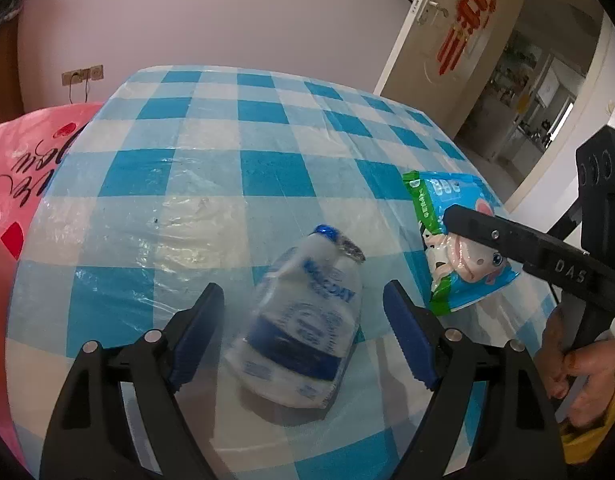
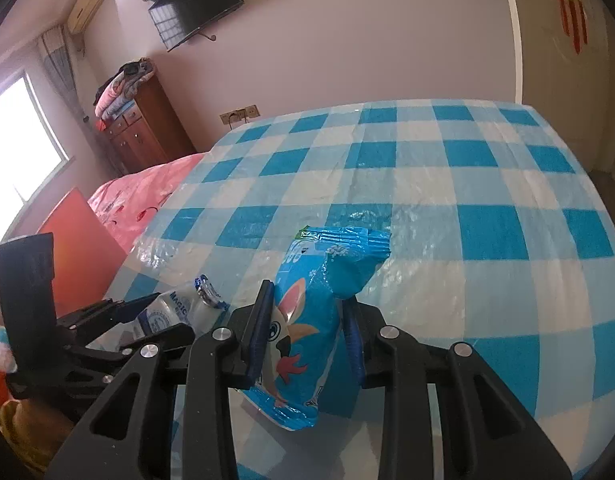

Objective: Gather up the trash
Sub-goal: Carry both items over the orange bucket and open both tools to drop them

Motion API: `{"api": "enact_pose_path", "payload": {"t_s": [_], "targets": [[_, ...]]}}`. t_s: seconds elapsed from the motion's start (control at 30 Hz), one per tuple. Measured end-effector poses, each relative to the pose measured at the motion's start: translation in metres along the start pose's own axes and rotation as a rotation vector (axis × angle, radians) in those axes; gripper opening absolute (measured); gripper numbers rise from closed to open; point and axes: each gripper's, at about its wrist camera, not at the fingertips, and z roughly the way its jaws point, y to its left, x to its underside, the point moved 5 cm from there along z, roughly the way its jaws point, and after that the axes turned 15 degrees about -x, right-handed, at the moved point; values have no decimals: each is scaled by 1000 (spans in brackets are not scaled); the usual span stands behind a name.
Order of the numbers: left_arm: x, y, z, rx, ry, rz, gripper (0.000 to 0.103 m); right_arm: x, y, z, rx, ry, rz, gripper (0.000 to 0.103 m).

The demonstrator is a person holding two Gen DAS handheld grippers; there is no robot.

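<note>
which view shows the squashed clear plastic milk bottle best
The left wrist view: the squashed clear plastic bottle with the blue label lies whole between its open fingers. The right wrist view shows only its neck and label behind black gripper parts.

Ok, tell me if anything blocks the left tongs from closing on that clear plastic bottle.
Nothing visible does. The clear plastic bottle with the blue label lies on the blue-and-white checked tablecloth between the open left tongs, with bare gaps on both sides. The blue snack packet, gripped by the right tongs, sits off to the side.
</note>
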Motion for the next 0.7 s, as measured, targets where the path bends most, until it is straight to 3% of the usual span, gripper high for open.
{"api": "enact_pose_path", "payload": {"t_s": [0.13,0.4,0.7], "targets": [[2,-1,0,-48,-3,22,66,2,3,-3,3,1,-3,34],[6,-5,-4,-77,-6,16,65,3,12,-8,-3,-4,-8,34],[10,10,-23,-65,-49,-75,64,-1,17,-13,-16,-5,2,34]]}}
